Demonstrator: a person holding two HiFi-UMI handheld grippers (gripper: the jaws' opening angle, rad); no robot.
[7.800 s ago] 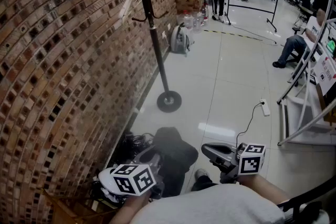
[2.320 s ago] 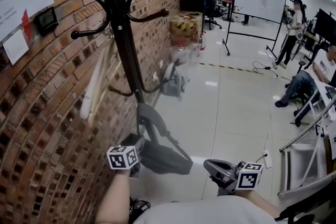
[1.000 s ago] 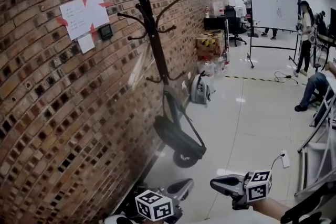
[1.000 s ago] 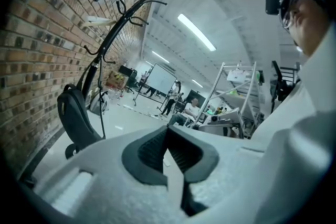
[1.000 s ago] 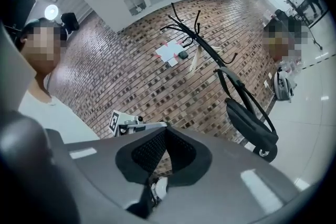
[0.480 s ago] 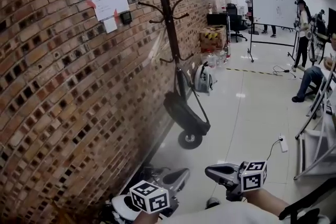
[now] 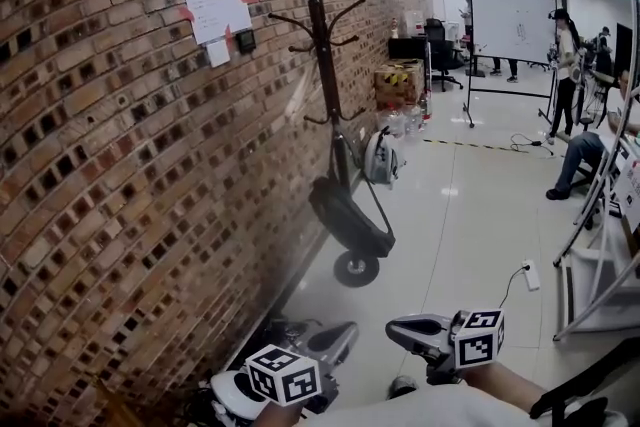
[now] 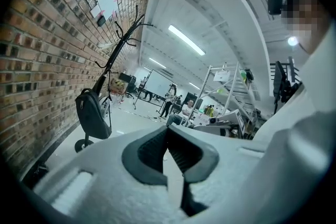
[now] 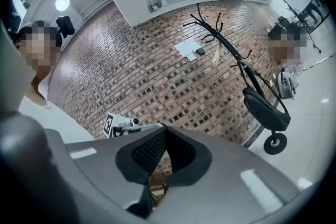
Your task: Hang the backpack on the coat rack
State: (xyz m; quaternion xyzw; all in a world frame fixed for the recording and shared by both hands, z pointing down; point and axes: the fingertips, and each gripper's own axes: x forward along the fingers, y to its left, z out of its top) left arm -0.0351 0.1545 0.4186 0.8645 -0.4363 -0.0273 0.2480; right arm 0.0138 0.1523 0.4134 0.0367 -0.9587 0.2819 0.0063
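The backpack (image 7: 348, 218), a dark, smooth, rounded shape with thin straps, is seen hung from a low hook of the coat rack (image 7: 322, 45), clear of the floor and just above the rack's round base (image 7: 356, 268); the rack is a slim black pole with curved hooks, stood close against the rough brick wall (image 7: 120, 165); glossy pale floor tiles (image 7: 470, 205) lie open to the right of the rack, bounded further right by a white power strip (image 7: 528, 275) and a metal frame (image 7: 590, 215); the left gripper (image 7: 345, 333) is held low, well apart from the backpack, its ribbed dark fingers (image 8: 152, 149) pressed together with nothing between them; the right gripper (image 7: 398, 325) is likewise closed and empty, its textured fingers (image 9: 148, 152) meeting at the tips.
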